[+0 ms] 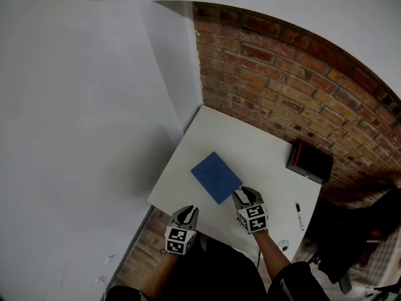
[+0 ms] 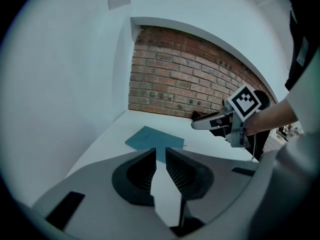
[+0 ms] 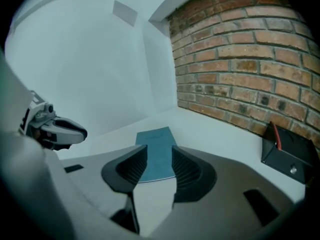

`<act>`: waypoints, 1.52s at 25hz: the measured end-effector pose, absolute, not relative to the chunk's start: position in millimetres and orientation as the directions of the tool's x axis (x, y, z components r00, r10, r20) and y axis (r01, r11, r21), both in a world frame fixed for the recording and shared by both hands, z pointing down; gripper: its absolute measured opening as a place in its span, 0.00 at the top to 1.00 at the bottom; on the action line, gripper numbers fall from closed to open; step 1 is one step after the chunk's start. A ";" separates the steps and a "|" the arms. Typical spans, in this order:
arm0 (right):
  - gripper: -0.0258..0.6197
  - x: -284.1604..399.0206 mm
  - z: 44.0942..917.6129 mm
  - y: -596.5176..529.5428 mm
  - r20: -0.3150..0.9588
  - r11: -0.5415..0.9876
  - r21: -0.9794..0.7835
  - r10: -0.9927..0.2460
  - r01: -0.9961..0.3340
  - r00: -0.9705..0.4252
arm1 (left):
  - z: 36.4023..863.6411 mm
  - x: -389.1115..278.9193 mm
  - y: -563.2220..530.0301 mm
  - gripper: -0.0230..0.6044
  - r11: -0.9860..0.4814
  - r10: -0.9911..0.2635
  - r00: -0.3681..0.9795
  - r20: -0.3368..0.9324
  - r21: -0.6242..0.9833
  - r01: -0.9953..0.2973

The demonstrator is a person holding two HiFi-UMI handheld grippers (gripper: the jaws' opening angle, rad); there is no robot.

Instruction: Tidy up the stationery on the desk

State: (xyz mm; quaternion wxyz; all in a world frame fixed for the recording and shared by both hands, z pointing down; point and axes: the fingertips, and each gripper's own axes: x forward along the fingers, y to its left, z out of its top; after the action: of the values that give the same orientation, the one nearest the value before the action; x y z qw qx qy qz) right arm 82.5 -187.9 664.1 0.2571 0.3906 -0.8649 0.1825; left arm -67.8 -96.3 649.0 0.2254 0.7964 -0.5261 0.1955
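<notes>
notebook (image 1: 216, 177) lies mid-surface (image 1: 250, 144), at 11 o'clock of right gripper (image 1: 245, 196), whose fingers (image 3: 132, 166) stand wide apart. left gripper (image 1: 187, 213) fingers (image 2: 142, 171) barely apart. both empty. pen (image 1: 299, 216) at 4 o'clock of notebook. box (image 1: 309, 161) contents unclear.

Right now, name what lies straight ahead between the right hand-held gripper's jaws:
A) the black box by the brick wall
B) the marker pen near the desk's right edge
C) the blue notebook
C: in the right gripper view the blue notebook lies flat on the desk, framed by the parted jaws of the right hand-held gripper. The black box sits far off to the right.
</notes>
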 end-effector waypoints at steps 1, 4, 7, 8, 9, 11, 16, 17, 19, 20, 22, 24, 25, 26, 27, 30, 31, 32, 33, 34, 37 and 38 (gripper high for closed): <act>0.74 80.4 670.3 -192.0 0.603 0.637 -0.108 -0.568 -0.763 -0.560 | 653.8 -69.9 -97.5 0.88 -0.346 -0.746 0.371 0.554 0.153 -0.926; 0.70 76.0 691.0 -205.4 0.655 0.663 -0.092 -0.522 -0.743 -0.546 | 662.4 -74.3 -101.1 0.84 -0.346 -0.734 0.375 0.566 0.164 -0.924; 0.67 77.1 712.7 -219.1 0.707 0.675 -0.089 -0.475 -0.732 -0.524 | 672.0 -75.8 -102.3 0.79 -0.342 -0.716 0.380 0.586 0.180 -0.922; 0.66 77.1 719.8 -223.5 0.720 0.679 -0.092 -0.459 -0.728 -0.520 | 675.6 -76.5 -101.9 0.78 -0.338 -0.709 0.380 0.595 0.186 -0.923; 0.65 76.4 726.7 -227.6 0.733 0.685 -0.096 -0.442 -0.722 -0.517 | 678.0 -77.1 -102.0 0.77 -0.335 -0.702 0.380 0.602 0.191 -0.923; 0.64 75.2 739.5 -233.9 0.759 0.698 -0.107 -0.402 -0.708 -0.512 | 681.0 -76.7 -103.6 0.76 -0.330 -0.692 0.383 0.612 0.204 -0.922; 0.62 76.1 763.8 -245.3 0.799 0.684 -0.163 -0.331 -0.711 -0.502 | 692.9 -75.7 -107.2 0.72 -0.324 -0.668 0.385 0.637 0.217 -0.921; 0.62 76.0 766.8 -247.0 0.804 0.678 -0.172 -0.322 -0.714 -0.500 | 694.9 -75.9 -108.2 0.71 -0.325 -0.664 0.386 0.641 0.219 -0.920; 0.62 75.1 770.9 -248.2 0.808 0.668 -0.192 -0.308 -0.719 -0.502 | 697.7 -76.6 -110.6 0.70 -0.325 -0.656 0.390 0.646 0.225 -0.919; 0.62 74.4 772.4 -248.1 0.808 0.662 -0.201 -0.304 -0.722 -0.504 | 698.4 -77.2 -112.2 0.69 -0.325 -0.653 0.391 0.649 0.227 -0.918; 0.62 73.6 775.6 -247.0 0.809 0.652 -0.215 -0.299 -0.727 -0.507 | 699.5 -78.1 -116.1 0.68 -0.324 -0.652 0.394 0.648 0.231 -0.917; 0.62 73.9 778.2 -246.0 0.808 0.641 -0.228 -0.296 -0.733 -0.510 | 701.9 -78.2 -118.9 0.68 -0.320 -0.650 0.396 0.649 0.239 -0.917; 0.62 74.2 778.8 -246.3 0.806 0.635 -0.237 -0.294 -0.735 -0.514 | 703.3 -78.2 -120.0 0.67 -0.321 -0.648 0.398 0.650 0.241 -0.916; 0.62 74.5 779.0 -247.1 0.805 0.630 -0.246 -0.291 -0.737 -0.517 | 704.8 -77.9 -121.4 0.67 -0.325 -0.645 0.401 0.650 0.242 -0.914; 0.62 75.1 779.1 -248.2 0.805 0.626 -0.252 -0.289 -0.738 -0.519 | 706.4 -77.5 -122.9 0.67 -0.328 -0.643 0.406 0.650 0.245 -0.912; 0.62 78.0 779.4 -250.5 0.811 0.615 -0.260 -0.279 -0.745 -0.514 | 708.6 -76.3 -127.7 0.67 -0.332 -0.632 0.419 0.652 0.260 -0.907; 0.63 78.4 779.7 -250.6 0.813 0.612 -0.263 -0.276 -0.746 -0.512 | 709.6 -76.5 -129.1 0.67 -0.335 -0.627 0.421 0.655 0.260 -0.905; 0.63 78.5 779.9 -250.8 0.815 0.609 -0.265 -0.274 -0.748 -0.511 | 711.2 -76.2 -130.3 0.67 -0.342 -0.621 0.424 0.660 0.259 -0.903; 0.63 78.5 779.9 -251.0 0.816 0.606 -0.265 -0.273 -0.750 -0.509 | 713.4 -75.1 -131.4 0.67 -0.351 -0.613 0.429 0.663 0.258 -0.900; 0.63 78.5 779.8 -251.1 0.818 0.603 -0.264 -0.274 -0.753 -0.506 | 715.9 -73.9 -132.7 0.67 -0.360 -0.607 0.435 0.665 0.258 -0.897; 0.63 78.8 779.3 -250.7 0.821 0.593 -0.264 -0.276 -0.761 -0.500 | 720.9 -72.2 -137.8 0.67 -0.376 -0.587 0.452 0.672 0.268 -0.887; 0.63 78.9 779.3 -250.6 0.821 0.590 -0.265 -0.276 -0.763 -0.499 | 722.9 -71.7 -139.3 0.67 -0.381 -0.578 0.457 0.676 0.272 -0.884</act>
State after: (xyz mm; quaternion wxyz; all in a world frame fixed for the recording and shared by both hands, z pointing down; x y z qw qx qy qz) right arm 78.9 -250.6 779.3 0.3828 0.3227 -0.8052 0.3178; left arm -71.7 -139.3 722.9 0.3129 0.7942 -0.4602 0.2440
